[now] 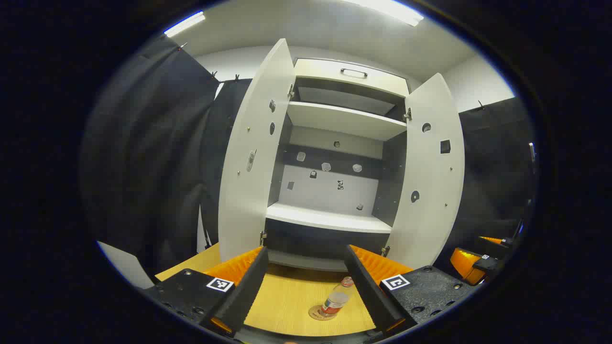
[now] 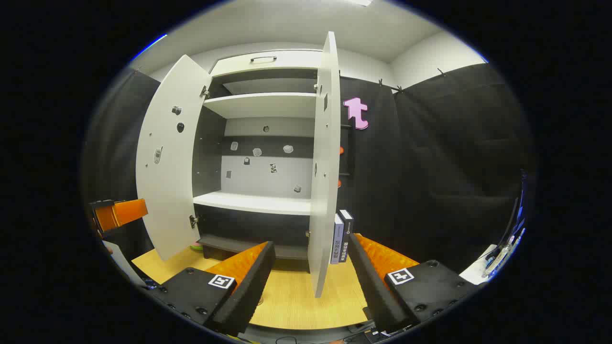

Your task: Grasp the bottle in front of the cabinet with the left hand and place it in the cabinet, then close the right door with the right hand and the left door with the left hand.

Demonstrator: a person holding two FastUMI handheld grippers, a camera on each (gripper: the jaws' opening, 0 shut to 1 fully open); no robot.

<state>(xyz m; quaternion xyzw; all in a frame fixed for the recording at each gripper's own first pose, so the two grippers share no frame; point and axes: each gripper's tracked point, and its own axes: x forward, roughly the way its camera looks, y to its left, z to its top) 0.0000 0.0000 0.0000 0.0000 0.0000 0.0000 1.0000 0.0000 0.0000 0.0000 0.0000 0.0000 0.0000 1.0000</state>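
A small clear bottle (image 1: 337, 300) with a red label stands on a round coaster (image 1: 319, 314) on the wooden table, in front of the white cabinet (image 1: 334, 157). Both cabinet doors stand open: the left door (image 1: 256, 157) and the right door (image 1: 432, 177). My left gripper (image 1: 306, 286) is open, above and short of the bottle, which shows between its fingers nearer the right one. In the right gripper view my right gripper (image 2: 311, 282) is open with nothing held, and the right door's edge (image 2: 325, 167) stands just ahead between its fingers. The other gripper (image 2: 117, 215) shows far left.
Two books (image 2: 342, 236) stand upright to the right of the cabinet, behind the right door. The cabinet has a lower shelf (image 2: 256, 203) and an upper shelf (image 2: 263, 102), both bare. A drawer with a handle (image 1: 354, 72) tops it. Black cloth walls close in both sides.
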